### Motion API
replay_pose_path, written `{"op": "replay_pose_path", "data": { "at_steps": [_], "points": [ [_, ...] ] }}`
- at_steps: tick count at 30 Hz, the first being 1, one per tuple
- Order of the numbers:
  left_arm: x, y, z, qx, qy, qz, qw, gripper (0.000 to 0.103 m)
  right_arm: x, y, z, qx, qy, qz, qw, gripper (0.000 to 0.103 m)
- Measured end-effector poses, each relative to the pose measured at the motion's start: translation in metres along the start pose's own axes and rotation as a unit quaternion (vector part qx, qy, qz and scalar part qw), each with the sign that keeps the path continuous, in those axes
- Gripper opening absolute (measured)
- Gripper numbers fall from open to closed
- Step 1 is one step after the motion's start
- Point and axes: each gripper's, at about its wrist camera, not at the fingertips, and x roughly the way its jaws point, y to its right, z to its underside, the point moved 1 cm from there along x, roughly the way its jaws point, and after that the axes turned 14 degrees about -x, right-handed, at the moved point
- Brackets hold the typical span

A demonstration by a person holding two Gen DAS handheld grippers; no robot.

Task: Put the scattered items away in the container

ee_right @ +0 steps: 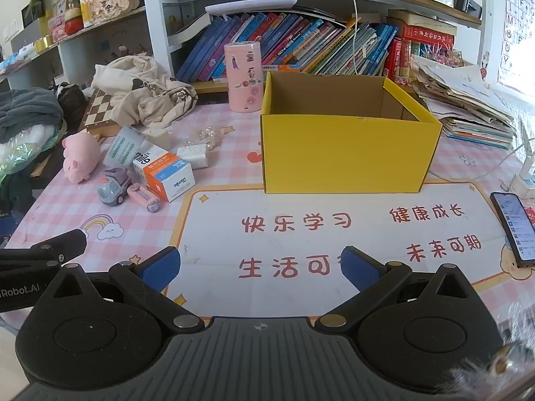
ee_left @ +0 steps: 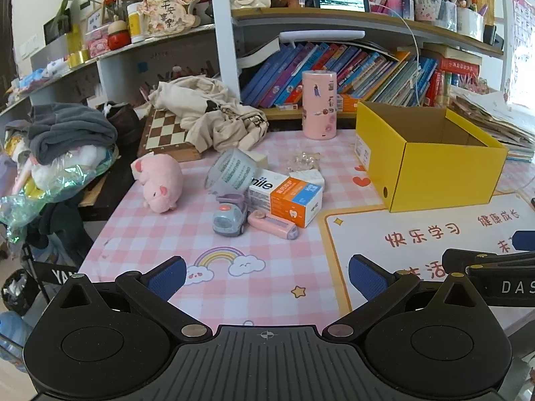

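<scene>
An open yellow cardboard box (ee_left: pixel 431 163) (ee_right: pixel 344 153) stands on the desk, and what shows of its inside is empty. Left of it lie a pink plush pig (ee_left: pixel 160 182) (ee_right: pixel 78 158), a grey toy car (ee_left: pixel 230 219) (ee_right: pixel 113 187), an orange-and-white toothpaste box (ee_left: pixel 287 197) (ee_right: pixel 165 173), a small pink device (ee_left: pixel 272 224) (ee_right: pixel 143 197), a frosted cup on its side (ee_left: pixel 230 170) (ee_right: pixel 123 148), a white tissue pack (ee_right: pixel 194 155) and clear beads (ee_left: pixel 302 160). My left gripper (ee_left: pixel 267 275) is open and empty near the front edge. My right gripper (ee_right: pixel 260 267) is open and empty over the white mat.
A pink canister (ee_left: pixel 319 103) stands behind the box. A chessboard (ee_left: pixel 167 133) under crumpled cloth (ee_left: pixel 214 113) lies at the back left. A phone (ee_right: pixel 513 227) lies at the right edge. Bookshelves line the back. Stacked papers (ee_right: pixel 468 107) sit right.
</scene>
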Motion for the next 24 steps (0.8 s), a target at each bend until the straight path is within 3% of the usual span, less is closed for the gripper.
{"op": "replay_pose_path", "data": {
  "at_steps": [24],
  "points": [
    [0.0063,-0.0055,-0.0006,-0.012,-0.02,-0.001,0.9997,0.103,0.0005,-0.0005,0.0024,0.003,-0.004,0.0,1.0,0.103]
  ]
}}
